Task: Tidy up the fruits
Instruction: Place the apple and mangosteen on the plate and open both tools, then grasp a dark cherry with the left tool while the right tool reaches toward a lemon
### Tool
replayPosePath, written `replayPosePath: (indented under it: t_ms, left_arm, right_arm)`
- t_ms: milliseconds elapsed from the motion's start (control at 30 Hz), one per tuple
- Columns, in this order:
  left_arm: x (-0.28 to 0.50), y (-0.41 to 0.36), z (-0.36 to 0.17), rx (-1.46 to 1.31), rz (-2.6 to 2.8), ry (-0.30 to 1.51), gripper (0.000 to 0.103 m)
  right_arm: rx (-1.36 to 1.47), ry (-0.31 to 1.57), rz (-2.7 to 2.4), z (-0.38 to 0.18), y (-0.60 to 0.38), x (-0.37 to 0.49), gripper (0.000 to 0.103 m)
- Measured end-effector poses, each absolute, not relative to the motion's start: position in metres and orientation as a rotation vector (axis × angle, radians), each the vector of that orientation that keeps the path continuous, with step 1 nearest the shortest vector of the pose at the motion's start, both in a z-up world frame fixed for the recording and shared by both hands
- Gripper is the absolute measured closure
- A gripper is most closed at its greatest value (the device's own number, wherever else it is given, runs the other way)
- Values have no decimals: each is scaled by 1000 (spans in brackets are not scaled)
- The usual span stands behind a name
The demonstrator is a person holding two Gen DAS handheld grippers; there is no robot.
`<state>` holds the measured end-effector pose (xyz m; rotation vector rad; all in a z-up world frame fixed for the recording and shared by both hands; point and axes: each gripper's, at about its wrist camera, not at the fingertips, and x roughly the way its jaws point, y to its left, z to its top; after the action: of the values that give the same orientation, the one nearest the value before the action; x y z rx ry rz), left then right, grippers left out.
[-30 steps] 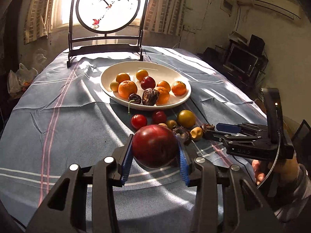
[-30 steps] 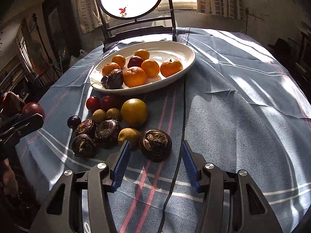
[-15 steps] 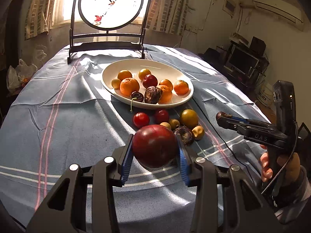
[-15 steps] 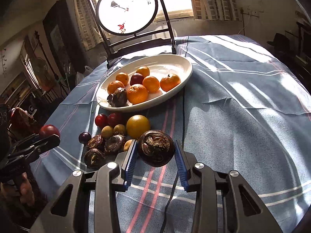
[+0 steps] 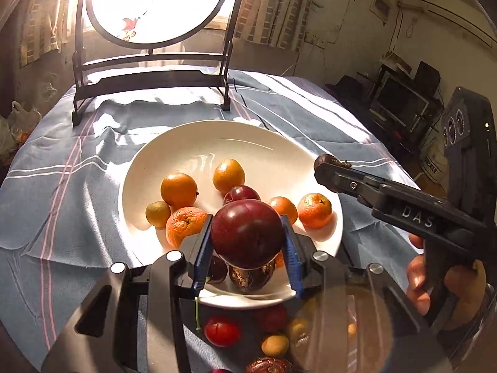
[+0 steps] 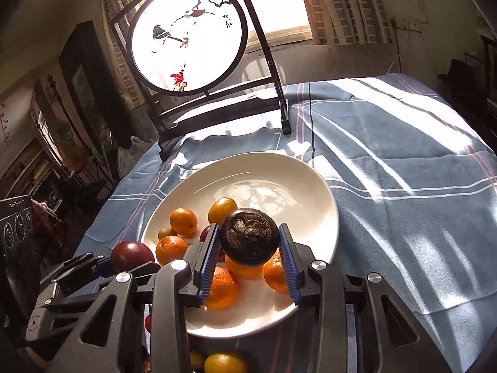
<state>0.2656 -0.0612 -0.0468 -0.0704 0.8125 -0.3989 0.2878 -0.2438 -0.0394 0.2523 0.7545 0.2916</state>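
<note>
My left gripper was clamped on the dark red plum, its blue pads pressed to both sides, and my right gripper was closed the same way around the wrinkled dark fruit. A second before, the left one had hung low over the cloth short of the plate while the right stood open around that dark fruit on the table; half a second before, the right had closed on it and lifted it. Now both had travelled forward and up until they hung over the near half of the white plate, each fruit held clear above the pile, so the carry looked all but done and only the lowering and release remained. Beneath my left jaws lay another dark fruit and a cherry, though I could not tell whether the plum touched them. On the plate, oranges sat at ten o'clock from the plum, a small greenish fruit at nine, and a mandarin at two. The back of the plate, at twelve o'clock, was bare, and I judged it the better spot for both. Behind me at six o'clock, a red cherry tomato and small yellow fruits waited on the blue striped tablecloth. At twelve o'clock stood the round painted screen.
</note>
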Motion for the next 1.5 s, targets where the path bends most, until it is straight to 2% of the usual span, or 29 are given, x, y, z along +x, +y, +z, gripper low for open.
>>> replayPosePath:
  t_ms: [67, 167, 433, 733, 867, 933, 1000, 1167, 1200, 1500]
  left_arm:
    - [274, -60, -51, -87, -382, 817, 61]
    - [268, -51, -46, -113, -350, 777, 36]
    - [197, -28, -37, -77, -382, 733, 36]
    - [143, -2, -90, -14, -354, 883, 34]
    - [145, -8, -100, 21, -345, 927, 47]
    - [148, -15, -99, 53, -339, 921, 47]
    - [153, -20, -100, 70, -339, 920, 56]
    - [165, -20, -102, 52, -367, 937, 68]
    - [165, -20, -103, 48, -376, 936, 75]
    - [143, -3, -81, -41, -379, 742, 75]
  right_arm:
    - [240, 751, 291, -40, -239, 293, 64]
    - [244, 731, 286, -36, -241, 285, 56]
    - [211, 739, 320, -41, -251, 209, 56]
    - [273, 742, 346, -76, -264, 132, 53]
    - [262, 722, 335, -77, -264, 125, 52]
    - [238, 719, 336, -78, -260, 125, 52]
    - [224, 714, 335, -77, -258, 124, 52]
    - [224, 716, 348, -78, -258, 124, 52]
    - [226, 717, 350, -78, -258, 124, 52]
    - [137, 791, 380, -84, -239, 129, 52]
